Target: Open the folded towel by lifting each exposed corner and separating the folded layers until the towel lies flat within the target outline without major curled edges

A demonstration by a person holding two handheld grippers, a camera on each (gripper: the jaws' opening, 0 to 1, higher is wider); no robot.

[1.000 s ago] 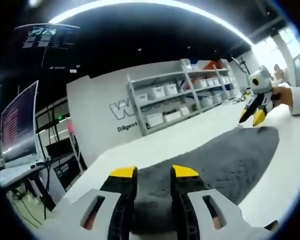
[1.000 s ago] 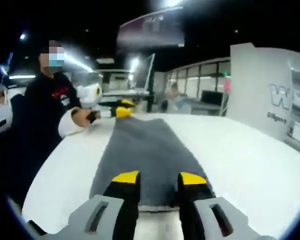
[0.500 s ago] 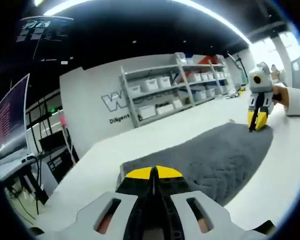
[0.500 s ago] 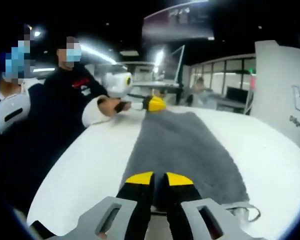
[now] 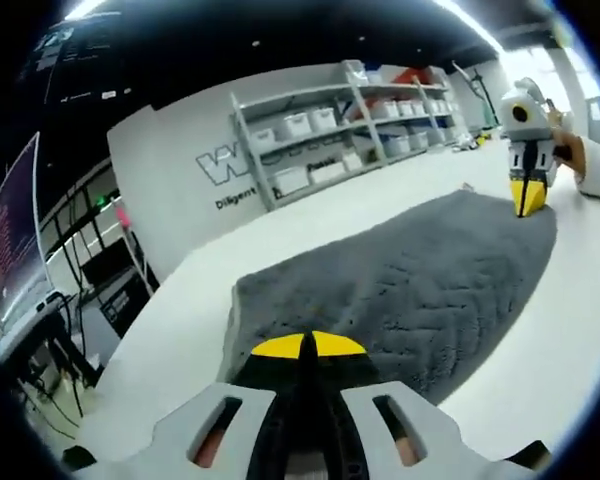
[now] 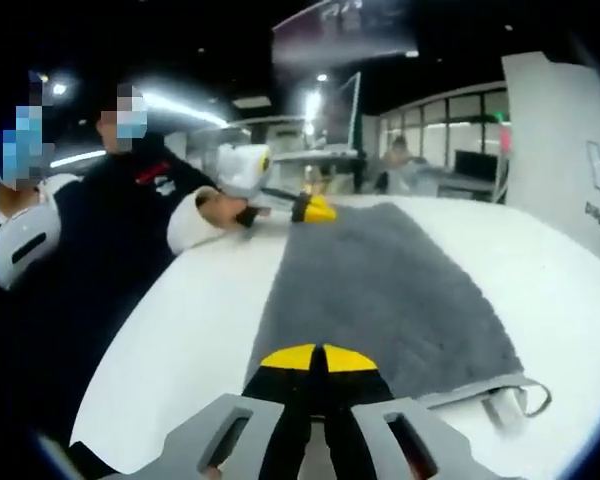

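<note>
A grey towel (image 5: 410, 280) lies lengthwise on the white table (image 5: 190, 340). My left gripper (image 5: 308, 345) is shut on the towel's near edge, beside its corner (image 5: 232, 298). At the far end, the right gripper (image 5: 525, 197) points down with its yellow tips pinched on the towel's edge. In the right gripper view, my right gripper (image 6: 317, 357) is shut on the near edge of the towel (image 6: 380, 280). The left gripper (image 6: 315, 208), held in a person's hand, grips the opposite end. A hanging loop (image 6: 520, 400) sticks out at the near right corner.
A person in dark clothes (image 6: 130, 220) stands at the table's left edge, with another person (image 6: 20, 220) behind. Metal shelves with white bins (image 5: 320, 140) line a lettered wall (image 5: 230, 165). A monitor (image 5: 10, 240) stands past the table's left end.
Both grippers went from open to shut on the towel's opposite ends. Both cameras shifted, and the towel now looks broader across the table.
</note>
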